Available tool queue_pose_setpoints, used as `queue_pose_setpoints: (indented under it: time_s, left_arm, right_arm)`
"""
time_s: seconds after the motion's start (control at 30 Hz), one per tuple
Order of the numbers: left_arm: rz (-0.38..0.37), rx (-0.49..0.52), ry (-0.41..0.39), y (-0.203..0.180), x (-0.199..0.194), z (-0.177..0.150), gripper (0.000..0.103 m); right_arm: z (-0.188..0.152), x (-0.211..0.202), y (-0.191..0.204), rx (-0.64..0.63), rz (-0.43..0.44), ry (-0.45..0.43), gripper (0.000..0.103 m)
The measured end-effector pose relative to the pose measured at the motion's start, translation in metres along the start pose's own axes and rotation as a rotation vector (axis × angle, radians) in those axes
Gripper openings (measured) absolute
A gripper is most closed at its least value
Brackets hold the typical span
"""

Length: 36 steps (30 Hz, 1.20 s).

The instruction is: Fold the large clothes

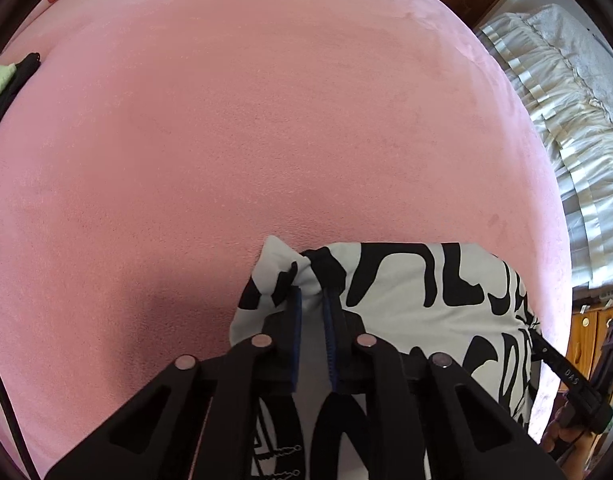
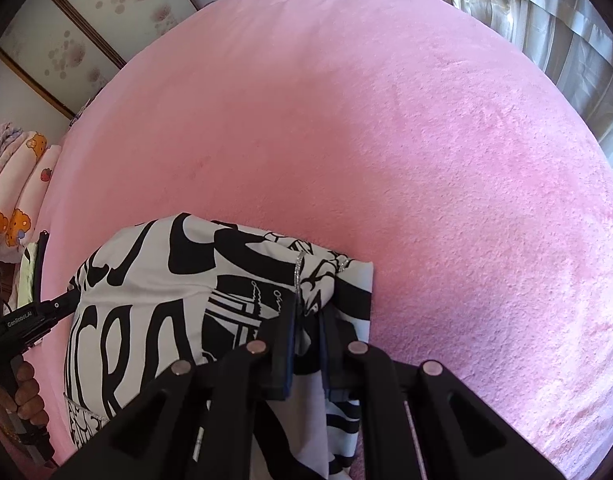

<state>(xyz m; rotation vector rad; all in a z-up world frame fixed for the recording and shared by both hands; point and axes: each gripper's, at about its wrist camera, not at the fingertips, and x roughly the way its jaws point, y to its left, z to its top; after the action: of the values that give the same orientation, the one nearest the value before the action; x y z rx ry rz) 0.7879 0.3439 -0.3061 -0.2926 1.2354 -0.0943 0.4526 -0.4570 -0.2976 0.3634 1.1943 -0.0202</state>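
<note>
A white garment with bold black lettering (image 1: 418, 296) lies bunched on the pink bed cover (image 1: 266, 120). In the left wrist view my left gripper (image 1: 312, 294) is shut on its upper left corner, with a pinch of cloth between the blue pads. The right wrist view shows the same garment (image 2: 154, 280), and my right gripper (image 2: 308, 306) is shut on its right corner, where a thin silver chain trim (image 2: 297, 276) runs. The other gripper shows at each view's side edge, with a hand around its handle (image 2: 26, 392).
Cream ruffled curtains (image 1: 566, 128) hang beyond the bed's right side. Folded dark and light green clothes (image 1: 6, 80) lie at the left edge of the bed. Patterned pillows (image 2: 22, 184) are stacked at the left. A wooden cabinet (image 1: 582, 340) stands low at the right.
</note>
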Motion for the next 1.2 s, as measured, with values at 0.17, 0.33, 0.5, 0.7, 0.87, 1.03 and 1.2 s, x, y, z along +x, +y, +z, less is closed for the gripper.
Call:
queue_pose_setpoints:
  time_s: [0.17,0.33,0.5,0.7,0.87,1.03,1.2]
  left_arm:
    - [0.000,-0.008,0.005,0.003,0.001,0.001,0.008]
    - [0.031,-0.036,-0.005,0.000,-0.003,-0.003,0.007]
    - [0.163,0.028,-0.019,-0.009,-0.015,-0.003,0.008]
    - [0.215,-0.028,-0.043,0.003,-0.045,-0.003,0.008]
    - [0.209,0.019,-0.110,-0.009,-0.082,-0.014,0.022]
    - [0.071,0.049,-0.109,-0.038,-0.098,-0.026,0.030]
    - [-0.006,0.097,-0.063,-0.071,-0.079,-0.040,0.030]
  right_arm:
    - [-0.002,-0.012,-0.006,0.038,0.018,-0.008,0.007]
    - [-0.002,-0.017,-0.007,0.023,0.008,-0.010,0.007]
    - [-0.006,-0.044,-0.030,0.038,-0.233,-0.050,0.002]
    - [-0.002,-0.083,-0.051,0.097,-0.104,-0.075,0.002]
    - [-0.007,-0.107,-0.010,-0.032,-0.010,-0.082,0.002]
    - [-0.017,-0.114,0.036,-0.103,0.131,-0.092,0.002]
    - [-0.021,-0.094,0.081,-0.148,0.228,-0.060,0.002]
